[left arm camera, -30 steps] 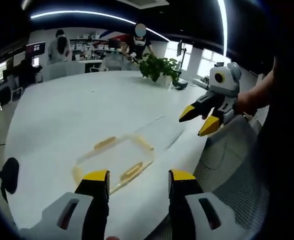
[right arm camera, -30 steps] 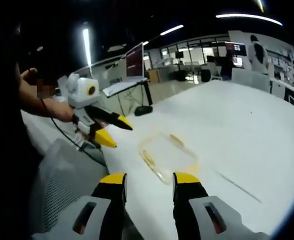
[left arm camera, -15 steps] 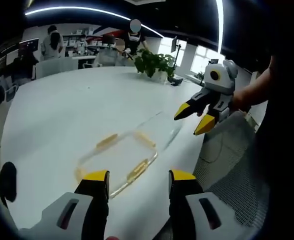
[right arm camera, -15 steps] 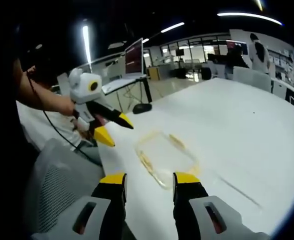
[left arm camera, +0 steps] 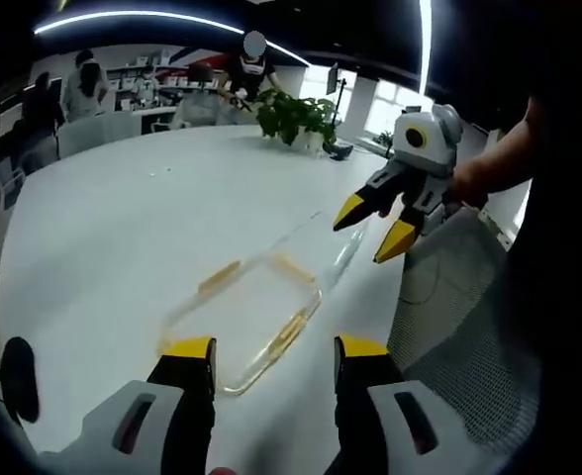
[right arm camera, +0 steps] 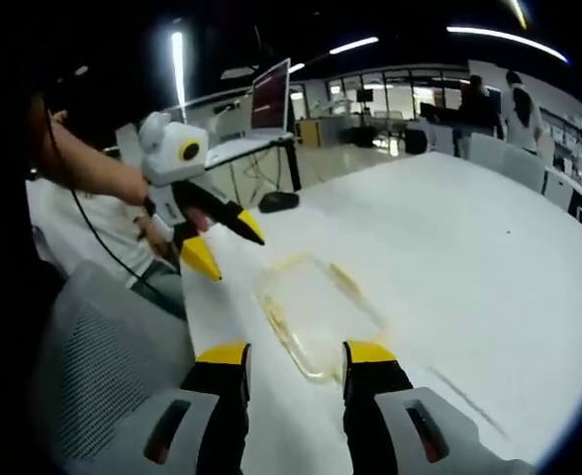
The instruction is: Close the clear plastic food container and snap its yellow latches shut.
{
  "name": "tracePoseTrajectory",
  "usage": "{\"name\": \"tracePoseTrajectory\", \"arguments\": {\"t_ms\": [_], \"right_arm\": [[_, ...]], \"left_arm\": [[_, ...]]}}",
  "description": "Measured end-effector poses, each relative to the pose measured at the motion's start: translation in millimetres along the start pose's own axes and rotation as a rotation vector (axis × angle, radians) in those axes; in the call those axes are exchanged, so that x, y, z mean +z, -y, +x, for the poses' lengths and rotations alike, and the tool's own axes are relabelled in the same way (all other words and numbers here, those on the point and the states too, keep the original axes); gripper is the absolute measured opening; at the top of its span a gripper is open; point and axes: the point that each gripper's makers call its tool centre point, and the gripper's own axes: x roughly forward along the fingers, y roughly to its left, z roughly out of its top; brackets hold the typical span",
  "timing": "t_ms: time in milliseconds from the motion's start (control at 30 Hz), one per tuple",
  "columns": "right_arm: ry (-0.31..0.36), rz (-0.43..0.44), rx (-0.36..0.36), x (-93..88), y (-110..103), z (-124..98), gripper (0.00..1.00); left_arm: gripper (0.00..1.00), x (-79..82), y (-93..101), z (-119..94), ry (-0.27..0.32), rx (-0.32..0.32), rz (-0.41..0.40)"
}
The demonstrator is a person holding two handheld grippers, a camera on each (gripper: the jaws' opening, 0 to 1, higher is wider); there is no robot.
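1. Here, the container [left arm camera: 246, 317] is lying flat on the white counter [left arm camera: 123, 228], close to its near edge, just ahead of the left tool [left arm camera: 274, 348].
2. In the left gripper view its long axis is running from lower left toward upper right, with the clear lid [left arm camera: 331, 242] lying open past the far end, toward the right tool [left arm camera: 375, 224].
3. Yellow latches [left arm camera: 219, 276] are showing along the long sides and at the far short end.
4. The left tool is standing wide, holding nothing, its yellow tips at the container's near edge.
5. The right tool is hanging above the counter edge near the lid, its tips spread apart and empty.
6. In the right gripper view the container [right arm camera: 316, 317] is lying just ahead of the right tool [right arm camera: 297, 352], long axis running away and to the left.
7. There the left tool [right arm camera: 220, 242] is hovering at the container's far-left end, tips parted.
8. A mesh chair [left arm camera: 459, 327] is sitting beside the counter, and a plant [left arm camera: 296, 117] is standing at the far side.
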Motion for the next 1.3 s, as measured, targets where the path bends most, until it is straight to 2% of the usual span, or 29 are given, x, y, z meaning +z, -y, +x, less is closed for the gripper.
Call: {"name": "tracePoseTrajectory", "arguments": {"t_ms": [233,733,967,1300], "right_arm": [[-0.034,-0.025,-0.006,-3.7,2,7,0.36],[-0.112,-0.077,-0.021,-12.2,14,19,0.37],[-0.162,-0.136,-0.011,-21.5,17,27,0.39],[-0.211,-0.166,0.002,-27.1,20,30,0.40]], "left_arm": [[0.47,-2.4,-8.2,0,-0.011,-0.019,0.008],[0.50,-14.0,-23.0,6,-0.075,-0.065,0.057],[0.50,-20.1,-30.1,8,-0.103,-0.081,0.076],[0.49,-25.9,-34.9,13,-0.133,-0.105,0.122]]}}
